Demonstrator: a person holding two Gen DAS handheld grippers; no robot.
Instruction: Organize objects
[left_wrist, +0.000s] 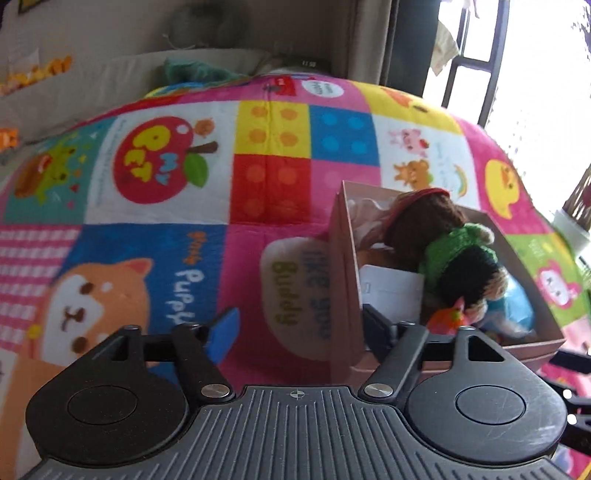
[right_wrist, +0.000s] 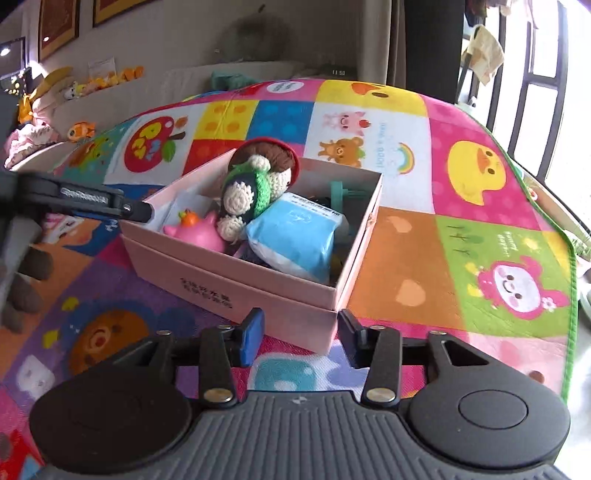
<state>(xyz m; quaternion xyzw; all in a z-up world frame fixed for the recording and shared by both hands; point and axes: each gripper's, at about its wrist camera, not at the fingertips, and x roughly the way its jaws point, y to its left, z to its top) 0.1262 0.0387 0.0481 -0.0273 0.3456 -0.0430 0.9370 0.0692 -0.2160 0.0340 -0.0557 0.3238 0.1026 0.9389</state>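
Through my left wrist camera, my left claw stands wide apart with nothing gripped. Its blue-padded finger hangs over the bright patchwork cartoon play mat, while the other finger sits at the near wall of the open pink cardboard box; I cannot tell whether it touches that wall. The box lies on the mat to the right of the claw. Inside it, a crocheted doll with a brown head and a green jumper leans across the top of the other things, a white card lies beneath it, and a small pink rubber toy with an orange top sits near the closest corner. Something blue shows past the doll, too blurred to name.

Through my right wrist camera, my right claw is partly open and holds nothing; the near corner of the pink box shows just beyond and between its fingers, apart from the pads. In the box the doll rests against the far wall, the pink toy lies at the left, and a light blue soft packet is propped beside the doll. My left claw reaches in from the left, its tip at the box's left rim.
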